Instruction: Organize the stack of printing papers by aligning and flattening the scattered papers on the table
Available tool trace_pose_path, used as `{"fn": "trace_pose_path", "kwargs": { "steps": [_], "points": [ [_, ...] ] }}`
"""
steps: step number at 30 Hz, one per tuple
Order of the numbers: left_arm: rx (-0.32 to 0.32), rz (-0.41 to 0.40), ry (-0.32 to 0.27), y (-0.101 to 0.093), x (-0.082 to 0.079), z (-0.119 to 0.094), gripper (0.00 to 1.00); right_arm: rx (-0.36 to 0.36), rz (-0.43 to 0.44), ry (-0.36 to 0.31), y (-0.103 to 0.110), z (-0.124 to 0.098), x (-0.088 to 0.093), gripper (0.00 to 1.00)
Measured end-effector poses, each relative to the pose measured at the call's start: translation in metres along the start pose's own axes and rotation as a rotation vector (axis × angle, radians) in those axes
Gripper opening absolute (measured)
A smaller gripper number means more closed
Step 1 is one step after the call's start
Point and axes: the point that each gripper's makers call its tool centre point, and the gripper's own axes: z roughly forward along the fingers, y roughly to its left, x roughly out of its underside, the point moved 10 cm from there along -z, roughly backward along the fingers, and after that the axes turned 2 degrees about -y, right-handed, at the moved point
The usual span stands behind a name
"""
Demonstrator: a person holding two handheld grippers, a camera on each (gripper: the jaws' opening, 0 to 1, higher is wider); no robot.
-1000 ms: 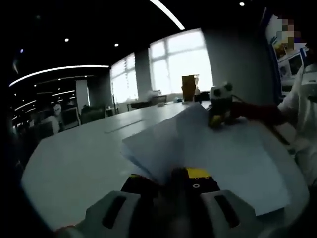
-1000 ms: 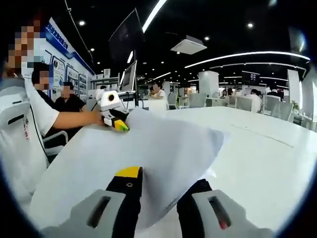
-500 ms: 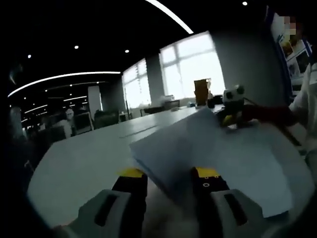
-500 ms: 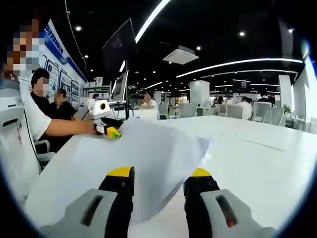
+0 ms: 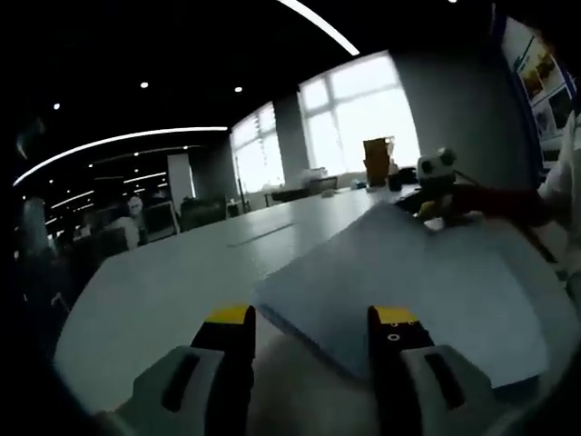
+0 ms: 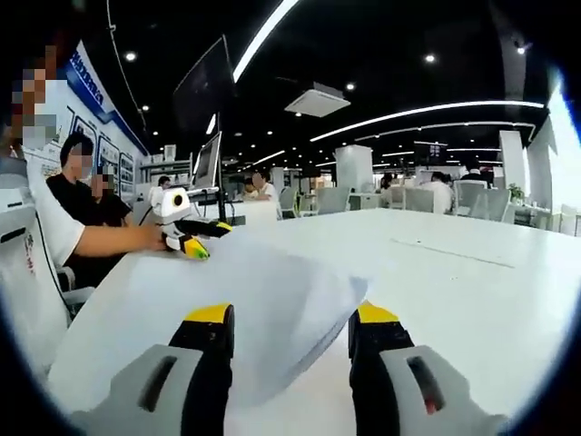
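A stack of white printing papers (image 5: pixel 418 282) lies on the white table (image 5: pixel 154 291), its near corner reaching in between the jaws of my left gripper (image 5: pixel 311 325), which stands open. At the stack's far side is my right gripper (image 5: pixel 439 184), held in a hand. In the right gripper view the papers (image 6: pixel 200 291) spread out to the left. Their near corner curls slightly up between the jaws of my right gripper (image 6: pixel 292 322), also open. The left gripper (image 6: pixel 184 232) shows at the papers' far end.
The table (image 6: pixel 472 282) runs far back on the right. A person's white sleeve (image 6: pixel 41 236) is close at the left, with seated people and a monitor (image 6: pixel 207 163) behind. A cardboard box (image 5: pixel 376 162) stands by the windows.
Both grippers have opened and let go of the papers. The sheets, lifted and bent before, have dropped and lie flatter on the table.
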Motion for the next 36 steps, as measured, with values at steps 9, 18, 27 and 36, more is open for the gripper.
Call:
{"fn": "trace_pose_path", "kwargs": {
  "steps": [9,18,27,36],
  "points": [
    [-0.039,-0.047,-0.063,0.008,-0.004,-0.010,0.57,0.060,0.022,-0.054,-0.010,-0.014,-0.004,0.44],
    [0.026,-0.086,-0.164,-0.001,-0.018,-0.012,0.51,0.058,-0.007,-0.148,-0.004,-0.031,-0.022,0.40],
    [0.146,0.053,0.068,-0.027,-0.001,0.005,0.24,-0.032,-0.041,-0.075,0.024,-0.013,-0.021,0.30],
    [0.123,0.037,0.110,-0.025,0.003,0.007,0.06,-0.111,-0.035,0.092,0.037,-0.003,-0.002,0.25]
  ]
}}
